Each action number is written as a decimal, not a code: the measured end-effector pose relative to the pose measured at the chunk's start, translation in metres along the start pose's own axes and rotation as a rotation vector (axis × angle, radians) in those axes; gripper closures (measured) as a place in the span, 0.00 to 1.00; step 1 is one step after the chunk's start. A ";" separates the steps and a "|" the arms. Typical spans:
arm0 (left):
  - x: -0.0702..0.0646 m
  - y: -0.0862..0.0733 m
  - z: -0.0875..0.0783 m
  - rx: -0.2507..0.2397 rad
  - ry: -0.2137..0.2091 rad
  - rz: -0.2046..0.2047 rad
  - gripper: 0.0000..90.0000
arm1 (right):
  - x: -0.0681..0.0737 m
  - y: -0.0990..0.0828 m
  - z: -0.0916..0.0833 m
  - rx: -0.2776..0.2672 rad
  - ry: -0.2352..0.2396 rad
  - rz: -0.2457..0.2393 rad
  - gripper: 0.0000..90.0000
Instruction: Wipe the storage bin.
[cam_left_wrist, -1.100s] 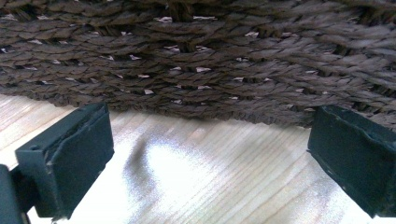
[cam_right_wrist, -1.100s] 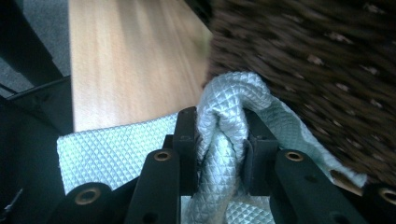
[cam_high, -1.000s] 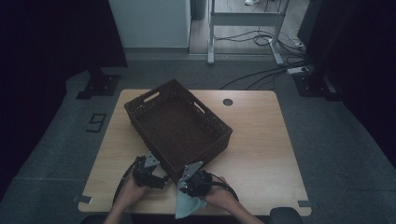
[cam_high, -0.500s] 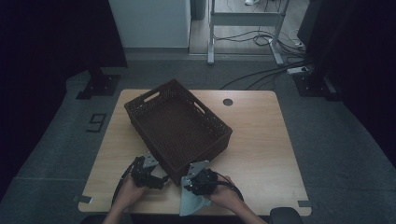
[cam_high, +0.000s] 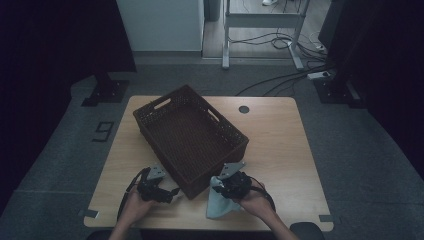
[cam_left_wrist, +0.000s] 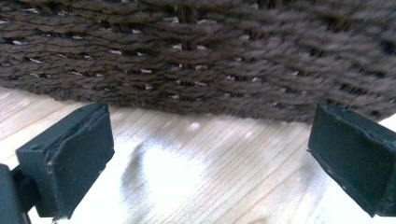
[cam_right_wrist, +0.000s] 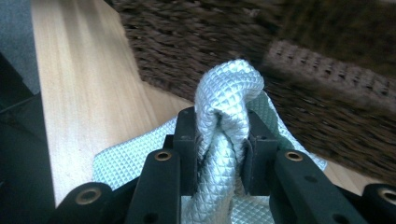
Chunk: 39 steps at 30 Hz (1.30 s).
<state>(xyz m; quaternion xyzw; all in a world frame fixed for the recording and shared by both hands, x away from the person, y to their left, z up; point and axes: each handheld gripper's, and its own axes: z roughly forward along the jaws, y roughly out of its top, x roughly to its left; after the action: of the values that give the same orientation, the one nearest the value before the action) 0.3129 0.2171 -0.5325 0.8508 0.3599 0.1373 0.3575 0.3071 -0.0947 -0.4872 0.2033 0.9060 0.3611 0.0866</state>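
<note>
A dark brown wicker basket (cam_high: 190, 137) stands aslant in the middle of the wooden table (cam_high: 280, 145). My right gripper (cam_high: 227, 182) is at the basket's near right corner, shut on a pale green-grey waffle cloth (cam_high: 218, 202) that hangs down onto the table. In the right gripper view the cloth (cam_right_wrist: 226, 107) bunches up between the two black jaws, with the basket wall (cam_right_wrist: 289, 60) close ahead. My left gripper (cam_high: 162, 192) rests low by the basket's near left side. Its fingers (cam_left_wrist: 70, 156) stand wide open over bare wood, facing the basket wall (cam_left_wrist: 196, 56).
A small dark round hole (cam_high: 243, 109) marks the table's far right part. Cables (cam_high: 280, 45) and a metal frame (cam_high: 260, 20) lie on the floor beyond the table. A dark stand base (cam_high: 102, 92) sits off the far left corner.
My right gripper has risen a little and shifted right and toward the basket, lifting the cloth with it. The left gripper has stayed where it was.
</note>
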 end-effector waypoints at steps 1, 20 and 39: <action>0.000 0.000 -0.001 -0.001 -0.001 -0.001 0.00 | -0.002 -0.001 -0.002 -0.002 -0.003 0.011 0.78; 0.007 -0.003 -0.003 -0.016 -0.021 -0.008 0.02 | -0.065 -0.033 -0.054 -0.070 -0.181 0.189 0.78; -0.002 0.002 -0.002 -0.010 -0.008 0.045 0.01 | -0.113 -0.073 -0.098 -0.074 -0.389 0.345 0.78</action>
<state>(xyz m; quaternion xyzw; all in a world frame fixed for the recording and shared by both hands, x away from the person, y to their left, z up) 0.3118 0.2159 -0.5302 0.8575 0.3384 0.1437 0.3600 0.3571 -0.2522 -0.4660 0.4169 0.8105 0.3576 0.2036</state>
